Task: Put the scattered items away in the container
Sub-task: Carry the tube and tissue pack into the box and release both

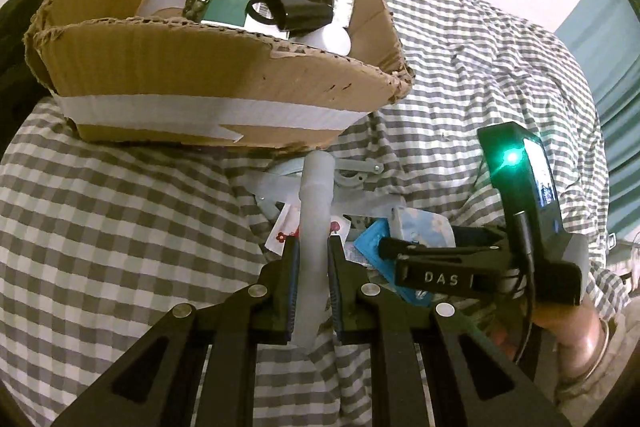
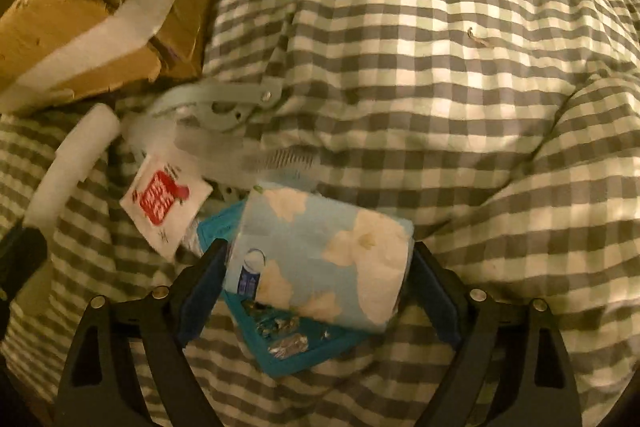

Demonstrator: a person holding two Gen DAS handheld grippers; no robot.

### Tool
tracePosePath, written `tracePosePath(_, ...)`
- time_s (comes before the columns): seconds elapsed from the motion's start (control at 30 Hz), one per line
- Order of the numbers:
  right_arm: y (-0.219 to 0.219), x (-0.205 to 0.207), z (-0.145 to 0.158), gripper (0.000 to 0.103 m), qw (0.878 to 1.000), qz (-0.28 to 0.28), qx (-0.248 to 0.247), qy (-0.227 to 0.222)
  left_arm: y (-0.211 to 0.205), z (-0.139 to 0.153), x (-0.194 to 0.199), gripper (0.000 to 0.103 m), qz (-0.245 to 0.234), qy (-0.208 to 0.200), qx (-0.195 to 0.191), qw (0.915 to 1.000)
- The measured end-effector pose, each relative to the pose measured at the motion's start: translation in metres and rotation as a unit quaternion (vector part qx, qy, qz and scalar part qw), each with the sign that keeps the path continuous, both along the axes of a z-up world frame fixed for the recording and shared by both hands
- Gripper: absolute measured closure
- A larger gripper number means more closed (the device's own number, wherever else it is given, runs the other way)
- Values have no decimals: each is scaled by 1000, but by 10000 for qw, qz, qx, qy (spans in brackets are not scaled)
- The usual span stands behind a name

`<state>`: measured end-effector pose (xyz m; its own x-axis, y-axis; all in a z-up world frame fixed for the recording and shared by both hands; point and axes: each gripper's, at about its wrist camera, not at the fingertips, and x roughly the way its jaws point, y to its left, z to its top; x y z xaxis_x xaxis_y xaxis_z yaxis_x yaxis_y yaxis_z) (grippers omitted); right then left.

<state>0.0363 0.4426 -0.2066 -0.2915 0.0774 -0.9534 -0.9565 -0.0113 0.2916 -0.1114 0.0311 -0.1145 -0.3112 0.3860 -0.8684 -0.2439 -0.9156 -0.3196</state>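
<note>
The left tool [image 1: 312, 259] is clamped on a white foam tube [image 1: 314, 211], which stands up between its pads and points toward the cardboard box [image 1: 224, 83] on the far side. The right tool [image 2: 316, 291] has its jaws wide apart, straddling a blue tissue pack printed with pale clouds [image 2: 320, 255]; the pads do not look pressed on it yet.

The step in hand seems to be a double pick from the pile on the checked bedspread [image 2: 440, 67]. Next, the left likely needs to carry the tube over the box's near wall and let go, while the right must close on the pack.

The pack is soft and wrapped in film, lying on a teal tray [image 2: 296, 347]; just left of it sits a white sachet with red print [image 2: 166, 203]. The box already holds a black cup [image 1: 298, 1] and a green card [image 1: 230, 3].
</note>
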Motion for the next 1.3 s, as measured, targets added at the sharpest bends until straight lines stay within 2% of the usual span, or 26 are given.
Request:
tracePosePath(0.03, 0, 1, 2, 23, 10000, -39, 4, 32, -1, 2, 0, 89, 30, 12, 66, 10000)
tracePosePath(0.3, -12, 12, 39, 24, 9993, -159, 204, 257, -5, 18, 3, 89, 65, 166, 323, 9993)
tracePosePath(0.43, -19, 15, 76, 24, 9979, -131, 599, 229, -9, 34, 2, 89, 97, 399, 388, 9984)
tracePosePath(0.53, -19, 17, 102, 24, 9955, -16, 921, 198, -17, 51, 1, 89, 158, 559, 592, 9966)
tracePosePath(0.77, -5, 9, 167, 24, 9849, 61, 1667, 468, -46, 109, -8, 89, 447, 1163, 1113, 9860)
tracePosePath(0.97, 15, -11, 213, 24, 9742, 274, 2116, 730, -71, 147, -57, 89, 864, 1670, 1138, 9755)
tracePosePath(1.1, 36, -26, 226, 24, 9687, 278, 2259, 989, -78, 140, -93, 89, 1084, 1698, 938, 9750)
tracePosePath(1.3, 74, -61, 206, 24, 9660, 502, 2255, 1162, -76, 106, -139, 89, 1234, 1487, 700, 9786)
